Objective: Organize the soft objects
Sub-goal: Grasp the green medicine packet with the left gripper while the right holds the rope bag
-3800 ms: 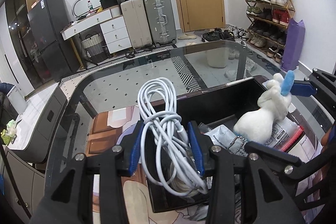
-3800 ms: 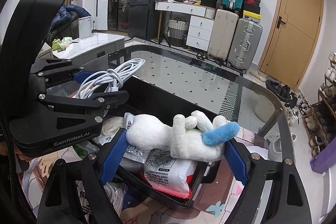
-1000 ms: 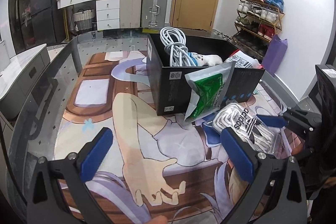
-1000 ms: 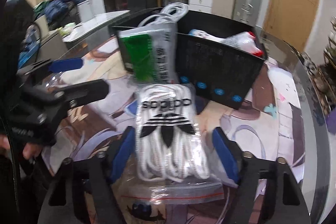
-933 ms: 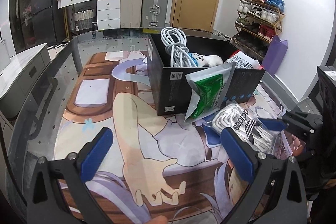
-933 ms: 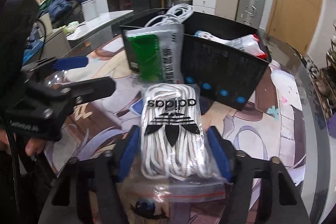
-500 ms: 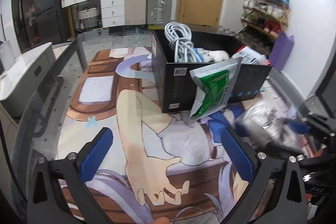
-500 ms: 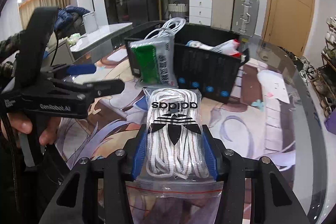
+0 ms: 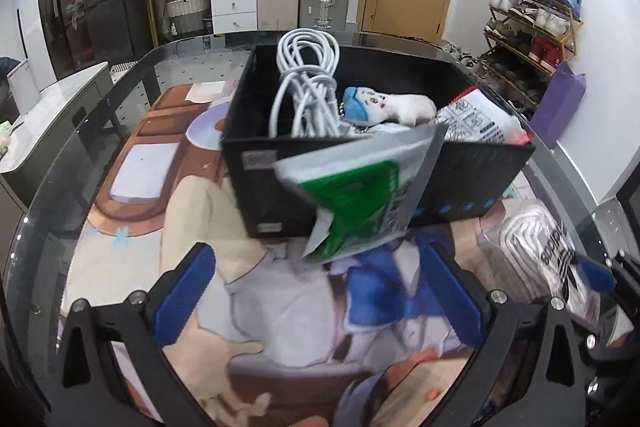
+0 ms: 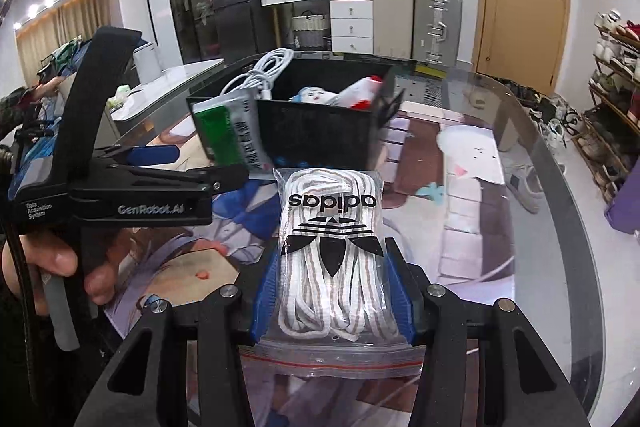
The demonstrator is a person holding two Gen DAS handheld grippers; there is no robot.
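Right gripper [image 10: 332, 297]: blue pads clamped on both long edges of the zip bag of laces [image 10: 331, 251], bottom centre of the right wrist frame. The grip sits low on the bag, near the zip seal, so the printed end points forward toward the black box [image 10: 320, 131]. My read: this is the carry pose for dropping the bag in over the near wall.

Left gripper [image 9: 316, 295]: jaws spread wide, nothing between them, lower half of the left wrist frame, over the printed mat [image 9: 160, 227]. It is pointed at the green-and-silver pouch [image 9: 360, 199] at frame centre. The pouch leans against the box's front wall, outside the box, with its top corner about level with the rim. It's probably the next pick; the wide opening fits a flat pouch.

Box is upper centre in both views. It already holds the white cable coil [image 9: 308, 83], standing up at the left end, the plush toy [image 9: 392, 105] lying mid-box, and a red-and-white packet [image 9: 484, 123] propped at the right corner. Free space looks limited, so the laces likely go on top of the plush.

Risk: the slippery bag could slide in the pads. The leaning pouch could also tip if the box gets nudged.
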